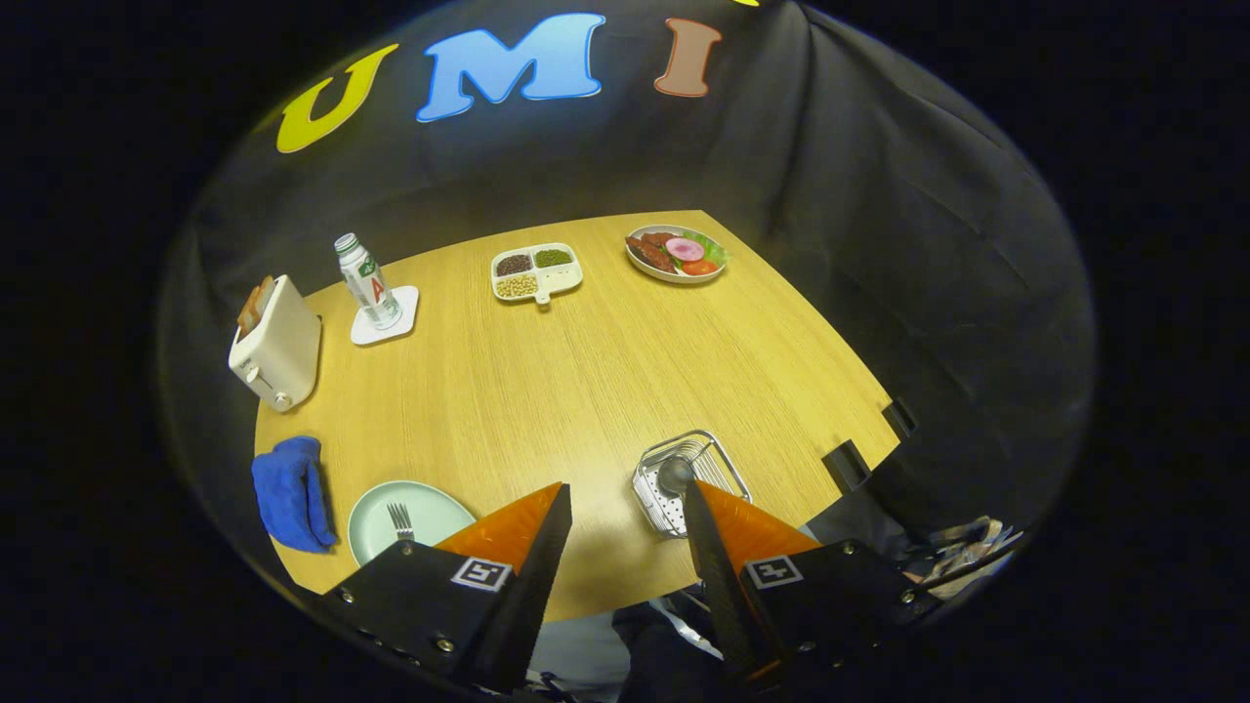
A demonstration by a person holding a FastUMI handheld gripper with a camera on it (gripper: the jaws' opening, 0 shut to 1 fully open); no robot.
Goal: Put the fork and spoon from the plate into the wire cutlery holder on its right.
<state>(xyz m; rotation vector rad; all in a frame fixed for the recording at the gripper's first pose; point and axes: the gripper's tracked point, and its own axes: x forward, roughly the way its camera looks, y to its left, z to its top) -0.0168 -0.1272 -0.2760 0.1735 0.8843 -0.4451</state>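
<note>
My gripper (627, 500) hangs open high above the near edge of the wooden table, with nothing between its fingers. A pale green plate (376, 513) lies just left of the left finger, and a metal fork (399, 520) rests on it with tines pointing away. The wire cutlery holder (728, 467) sits right beside the tip of the right finger. A spoon (674, 475) lies inside the holder, its bowl showing and its handle hidden behind the right finger.
A blue cloth (290, 491) lies left of the plate. Farther off stand a white toaster (276, 349), a water bottle (368, 281) on a coaster, a divided dish (536, 271) of beans and a plate of food (677, 253). Two black clamps (846, 462) grip the table's right edge.
</note>
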